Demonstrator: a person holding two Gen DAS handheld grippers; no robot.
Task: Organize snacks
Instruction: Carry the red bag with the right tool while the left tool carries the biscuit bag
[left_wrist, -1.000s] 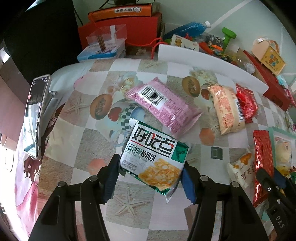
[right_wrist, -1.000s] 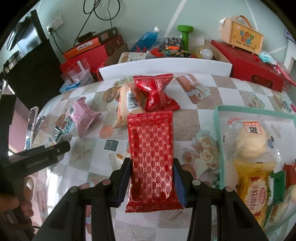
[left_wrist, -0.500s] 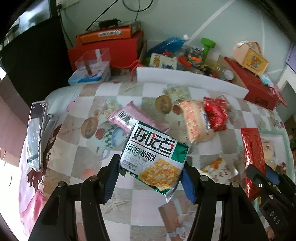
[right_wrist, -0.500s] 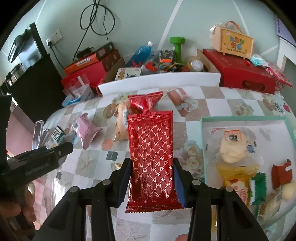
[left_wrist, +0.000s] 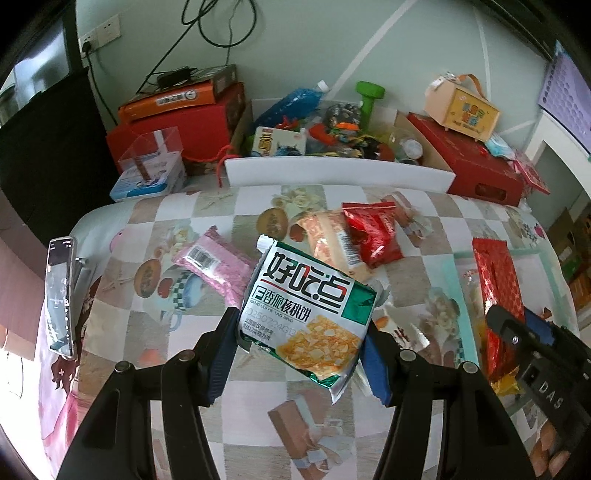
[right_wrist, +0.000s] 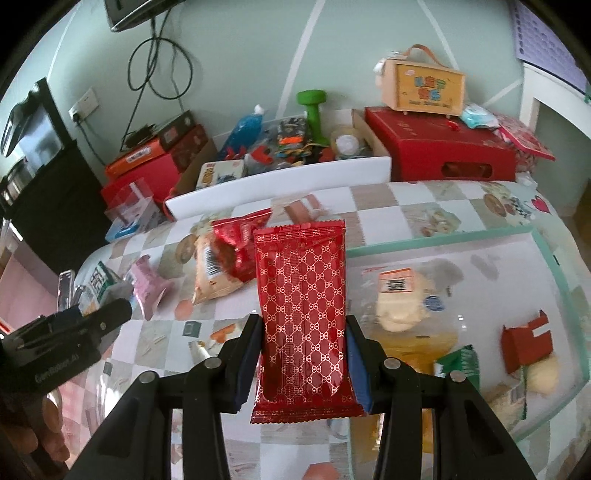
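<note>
My left gripper (left_wrist: 301, 350) is shut on a white and green biscuit packet (left_wrist: 308, 310), held above the checked tablecloth. My right gripper (right_wrist: 303, 360) is shut on a long red patterned snack packet (right_wrist: 303, 310), lifted over the table; the same packet (left_wrist: 496, 291) shows at the right of the left wrist view. A pink packet (left_wrist: 212, 264), an orange packet (left_wrist: 328, 240) and a red packet (left_wrist: 373, 230) lie on the cloth beyond. To the right stands a clear tray with a mint-green rim (right_wrist: 436, 242) that holds several snacks.
A phone (left_wrist: 59, 295) on a stand sits at the table's left edge. Behind the table are a white board (right_wrist: 277, 186), red boxes (right_wrist: 439, 147), a green dumbbell (right_wrist: 314, 110) and toys. A small loose packet (right_wrist: 207, 345) lies near the right gripper.
Both grippers have risen with their packets still held and drifted toward the tray side; the table looks farther away and more of the tray shows in the right wrist view.
</note>
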